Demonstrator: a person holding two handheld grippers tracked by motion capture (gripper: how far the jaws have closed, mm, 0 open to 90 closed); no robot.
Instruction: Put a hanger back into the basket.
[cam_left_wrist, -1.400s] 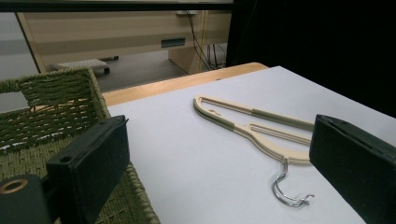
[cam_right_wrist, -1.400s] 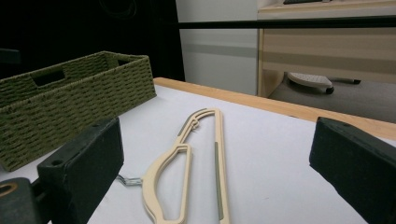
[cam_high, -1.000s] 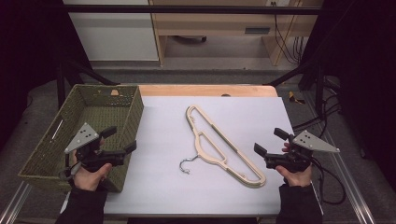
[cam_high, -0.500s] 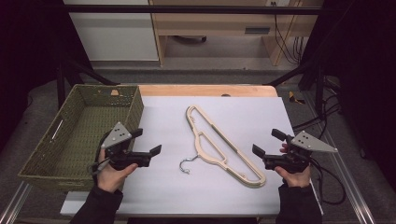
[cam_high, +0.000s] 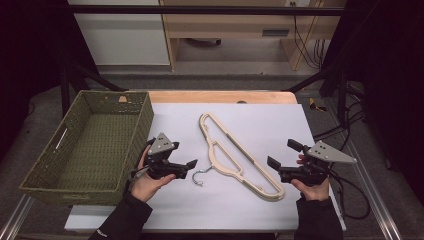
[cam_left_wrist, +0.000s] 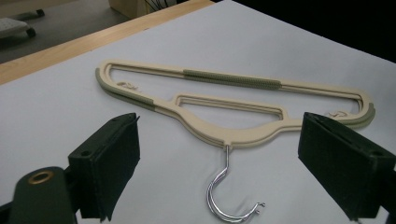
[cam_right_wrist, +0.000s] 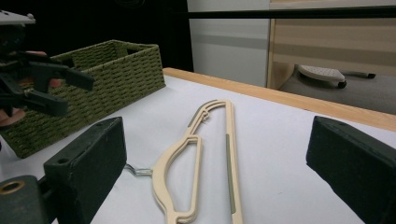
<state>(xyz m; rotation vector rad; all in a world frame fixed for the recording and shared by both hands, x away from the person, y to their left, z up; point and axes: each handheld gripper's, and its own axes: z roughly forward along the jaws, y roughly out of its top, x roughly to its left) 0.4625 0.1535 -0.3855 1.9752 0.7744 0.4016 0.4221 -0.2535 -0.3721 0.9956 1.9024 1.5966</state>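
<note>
Cream plastic hangers with a chrome hook lie stacked flat on the white table sheet, between both tools. Left gripper sits beside the hook, jaws wide (just been closing slightly), nothing between them. Right gripper hovers near the hangers' lower end, spread and empty. Green woven basket stands left.

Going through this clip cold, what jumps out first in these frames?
A cream hanger with a metal hook lies flat mid-table on the white sheet. The left gripper, jaws apart, points at that hook; its jaws have just been closing a little, with nothing between them. A green woven basket sits at the left edge, and the right gripper waits open by the hanger's near end.
</note>
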